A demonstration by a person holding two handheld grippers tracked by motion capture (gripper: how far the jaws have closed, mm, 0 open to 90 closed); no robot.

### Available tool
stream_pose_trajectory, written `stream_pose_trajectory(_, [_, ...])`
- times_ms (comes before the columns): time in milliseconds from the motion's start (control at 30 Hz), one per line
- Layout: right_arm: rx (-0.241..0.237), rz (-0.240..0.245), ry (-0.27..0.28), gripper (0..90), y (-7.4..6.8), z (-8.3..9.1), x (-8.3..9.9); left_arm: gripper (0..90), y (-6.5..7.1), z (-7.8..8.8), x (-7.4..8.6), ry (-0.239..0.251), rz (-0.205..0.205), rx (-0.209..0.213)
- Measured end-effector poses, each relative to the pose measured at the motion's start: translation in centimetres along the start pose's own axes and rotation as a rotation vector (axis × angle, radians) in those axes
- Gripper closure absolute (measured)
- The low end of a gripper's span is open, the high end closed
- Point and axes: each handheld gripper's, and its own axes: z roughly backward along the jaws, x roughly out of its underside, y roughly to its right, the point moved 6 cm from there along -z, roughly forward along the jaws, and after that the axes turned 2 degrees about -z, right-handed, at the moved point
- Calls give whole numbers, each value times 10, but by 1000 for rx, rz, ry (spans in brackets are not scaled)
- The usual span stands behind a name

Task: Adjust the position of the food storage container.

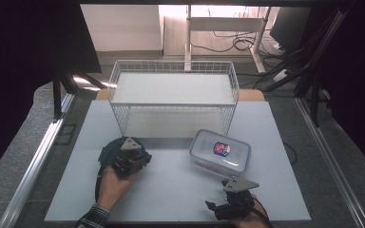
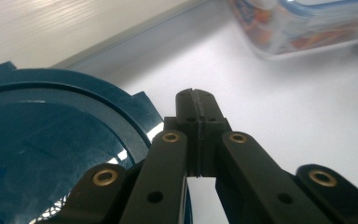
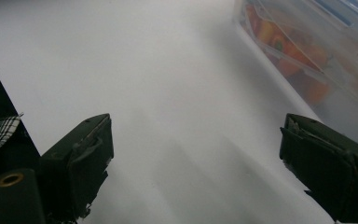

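The left gripper (image 1: 134,159), jaws pressed together and empty, sits beside the blue round lid (image 1: 110,148) near the white board's (image 1: 171,190) left edge. The right gripper (image 1: 218,207), jaws wide, rests at the front edge, near the clear lidded food box (image 1: 220,151).

Black claw (image 2: 197,100), brass rivets, grey plate, plaid sleeve (image 1: 94,216)

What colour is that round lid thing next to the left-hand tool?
Dark teal blue; the round lid shows best in the left gripper view.

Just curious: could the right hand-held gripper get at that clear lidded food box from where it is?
Probably yes. The right hand-held gripper stands open, with bare white table between it and the clear food box; nothing blocks the way.
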Motion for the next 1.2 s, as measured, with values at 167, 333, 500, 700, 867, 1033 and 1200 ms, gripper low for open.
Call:
stream_pose_trajectory(167, [0,2,-2,97,0,-1,0,900,-19,10,8,13,39,-23])
stream_pose_trajectory(333, [0,2,-2,97,0,-1,0,900,-39,19,13,24,72,-61])
stream_pose_trajectory(500, [-1,1,-1,98,0,0,0,900,-53,23,16,30,95,-86])
stream_pose_trajectory(700, [-1,-3,-1,100,1,0,0,900,-72,28,19,52,144,-129])
stream_pose_trajectory(867, [-2,-2,1,200,1,7,-4,900,-55,26,14,90,112,-120])
stream_pose_trajectory(1033, [35,24,12,439,3,20,-12,900,-31,19,-5,157,74,-46])
stream_pose_trajectory(1200, [101,-17,26,805,22,40,-22,900,-10,-3,-20,144,21,-8])
